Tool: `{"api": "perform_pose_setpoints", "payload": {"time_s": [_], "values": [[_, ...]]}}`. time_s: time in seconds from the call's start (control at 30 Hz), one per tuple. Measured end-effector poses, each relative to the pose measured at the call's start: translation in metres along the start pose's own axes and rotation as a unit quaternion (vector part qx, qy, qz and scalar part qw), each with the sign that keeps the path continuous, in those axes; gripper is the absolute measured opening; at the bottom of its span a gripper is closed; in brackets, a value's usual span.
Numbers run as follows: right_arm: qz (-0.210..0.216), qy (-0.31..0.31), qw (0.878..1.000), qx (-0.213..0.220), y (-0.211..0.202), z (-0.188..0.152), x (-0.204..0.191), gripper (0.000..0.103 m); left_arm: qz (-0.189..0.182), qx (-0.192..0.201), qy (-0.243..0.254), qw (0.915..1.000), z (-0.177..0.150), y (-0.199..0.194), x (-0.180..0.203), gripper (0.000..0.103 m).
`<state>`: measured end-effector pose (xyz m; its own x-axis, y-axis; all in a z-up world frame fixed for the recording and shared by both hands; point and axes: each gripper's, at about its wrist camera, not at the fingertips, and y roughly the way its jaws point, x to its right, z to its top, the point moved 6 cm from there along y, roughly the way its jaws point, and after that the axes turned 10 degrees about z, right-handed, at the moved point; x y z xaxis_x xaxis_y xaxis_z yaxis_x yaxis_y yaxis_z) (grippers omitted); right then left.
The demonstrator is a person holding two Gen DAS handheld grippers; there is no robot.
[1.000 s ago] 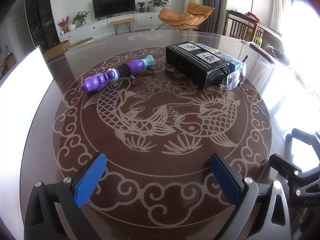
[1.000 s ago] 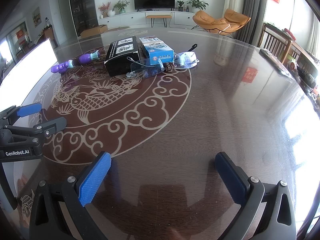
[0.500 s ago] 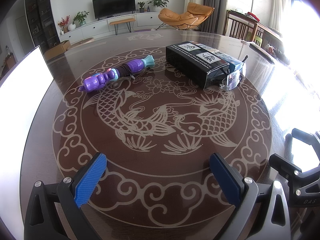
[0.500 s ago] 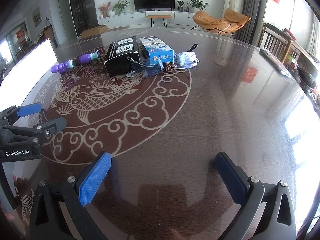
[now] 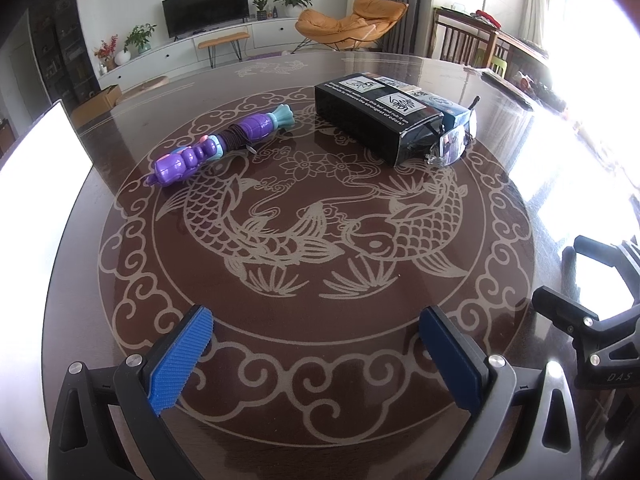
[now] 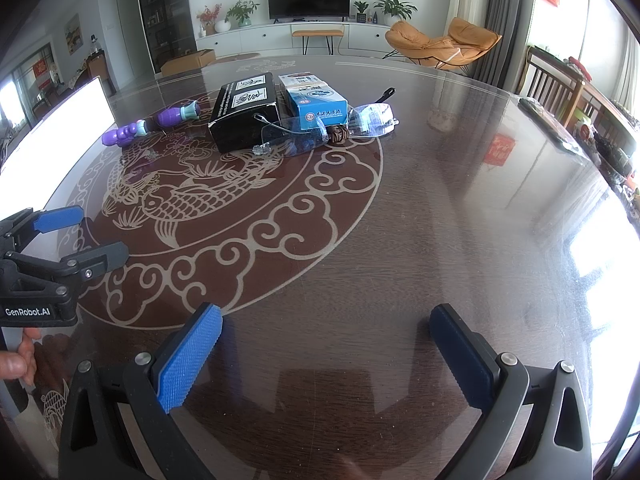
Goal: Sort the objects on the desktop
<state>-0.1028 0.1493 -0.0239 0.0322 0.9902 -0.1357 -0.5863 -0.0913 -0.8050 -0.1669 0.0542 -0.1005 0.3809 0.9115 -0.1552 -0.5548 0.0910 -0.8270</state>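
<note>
On the tabletop (image 5: 520,208), both my tools, left tool (image 5: 316,356) and right tool (image 6: 328,360), hang released, nothing picked yet. Purple toy (image 5: 224,144) at eleven o'clock, black box (image 5: 376,120) at one. Next, I'd reach for the toy.

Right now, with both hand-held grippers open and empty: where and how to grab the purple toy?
Take the purple toy at its narrow waist, where the dark cord is wound, coming from above with the left hand-held gripper. It lies flat on the table, apart from the black box, so both long sides are free; set the jaws across its long axis.
</note>
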Motion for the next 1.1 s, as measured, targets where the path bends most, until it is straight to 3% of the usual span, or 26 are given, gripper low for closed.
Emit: {"api": "perform_pose_setpoints", "payload": {"time_s": [0.17, 0.4, 0.53, 0.77, 0.9, 1.1], "values": [[0.0, 0.0, 1.0, 0.0, 0.0, 0.0, 0.0, 0.103, -0.014, -0.032, 0.026, 0.999, 0.002, 0.001, -0.014, 0.103], [0.0, 0.0, 1.0, 0.0, 0.0, 0.0, 0.0, 0.103, 0.03, 0.015, 0.044, 0.9985, 0.051, -0.014, -0.063, 0.103], [0.0, 0.0, 1.0, 0.0, 0.0, 0.0, 0.0, 0.103, -0.001, 0.009, 0.037, 0.9993, 0.083, -0.005, -0.084, 0.103], [0.0, 0.0, 1.0, 0.0, 0.0, 0.0, 0.0, 0.103, -0.049, -0.011, 0.084, 0.9952, 0.102, 0.022, -0.06, 0.103], [0.0, 0.0, 1.0, 0.0, 0.0, 0.0, 0.0, 0.103, -0.04, -0.019, 0.111, 0.9928, 0.104, 0.042, -0.044, 0.103], [0.0, 0.0, 1.0, 0.0, 0.001, 0.0, 0.0, 0.103, -0.015, -0.036, 0.1, 0.9942, 0.11, 0.072, -0.044, 0.103]]}}
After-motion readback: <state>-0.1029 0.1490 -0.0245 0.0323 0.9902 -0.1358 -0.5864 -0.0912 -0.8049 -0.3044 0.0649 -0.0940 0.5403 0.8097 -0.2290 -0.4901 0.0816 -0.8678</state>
